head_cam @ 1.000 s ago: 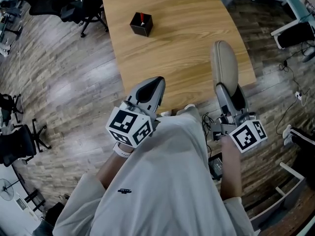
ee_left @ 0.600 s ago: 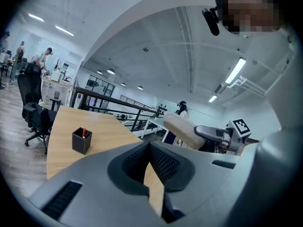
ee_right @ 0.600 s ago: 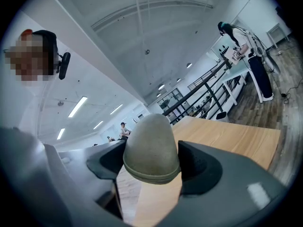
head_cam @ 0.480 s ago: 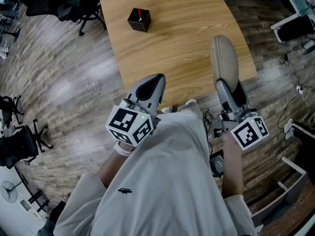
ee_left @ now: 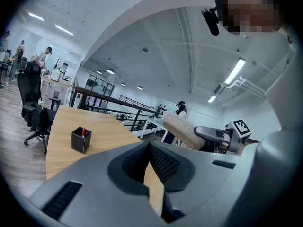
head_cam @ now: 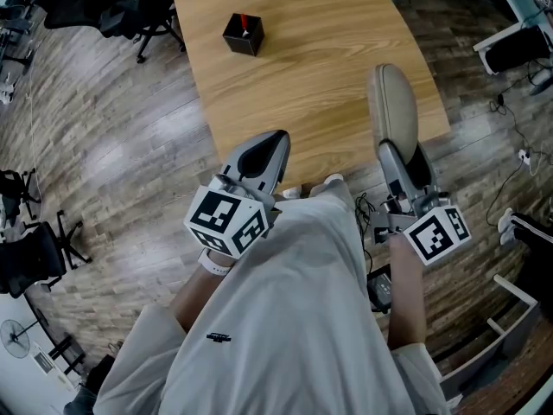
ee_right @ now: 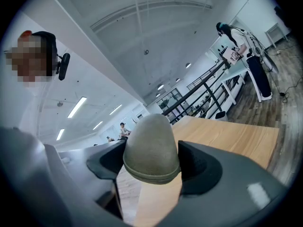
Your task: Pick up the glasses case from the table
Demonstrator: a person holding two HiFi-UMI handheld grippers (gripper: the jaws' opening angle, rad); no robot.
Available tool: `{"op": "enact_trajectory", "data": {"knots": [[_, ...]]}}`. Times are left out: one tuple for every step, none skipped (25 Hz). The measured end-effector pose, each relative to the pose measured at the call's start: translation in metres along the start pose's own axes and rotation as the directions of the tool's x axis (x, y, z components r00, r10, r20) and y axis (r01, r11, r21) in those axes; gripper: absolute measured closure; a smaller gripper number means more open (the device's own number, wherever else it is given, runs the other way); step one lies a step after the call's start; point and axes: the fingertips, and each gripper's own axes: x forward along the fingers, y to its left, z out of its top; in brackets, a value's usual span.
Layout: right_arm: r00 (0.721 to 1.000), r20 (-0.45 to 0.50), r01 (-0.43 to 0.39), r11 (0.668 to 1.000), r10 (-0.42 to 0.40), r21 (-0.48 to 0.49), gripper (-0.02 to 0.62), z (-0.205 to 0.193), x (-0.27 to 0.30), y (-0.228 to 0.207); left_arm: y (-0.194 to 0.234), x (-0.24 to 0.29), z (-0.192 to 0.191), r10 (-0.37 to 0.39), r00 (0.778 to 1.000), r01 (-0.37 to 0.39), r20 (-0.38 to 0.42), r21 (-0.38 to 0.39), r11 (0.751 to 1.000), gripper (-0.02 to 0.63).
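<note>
The glasses case [head_cam: 393, 111], a beige oval shell, is held off the wooden table [head_cam: 302, 85] near its right front corner. My right gripper [head_cam: 398, 156] is shut on the case's near end. In the right gripper view the case [ee_right: 151, 148] fills the gap between the two dark pads, above the tabletop [ee_right: 227, 136]. My left gripper [head_cam: 273, 142] hovers at the table's front edge, shut with nothing in it; its pads meet at the tips [ee_left: 149, 148]. The left gripper view also shows the case [ee_left: 182, 131] in the right gripper.
A black pen holder [head_cam: 244, 35] with a red pen stands at the far left of the table, seen also in the left gripper view [ee_left: 81, 140]. Black office chairs [head_cam: 130, 7] stand on the wood floor to the left. White desk frames and cables [head_cam: 518, 50] lie to the right.
The head view has shifted a little. Both grippers and the held case keep nearly the same places.
</note>
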Motion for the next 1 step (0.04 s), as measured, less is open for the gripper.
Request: {"op": "enact_trajectory", "data": {"knots": [[1.000,-0.001,0.001,1.000,-0.001,0.002,0.236,-0.0016,-0.0016,0.0005,-0.0004,-0.0018,-0.0014,0.001,1.000,-0.001,-0.003,0.000,1.000,0.600]]}}
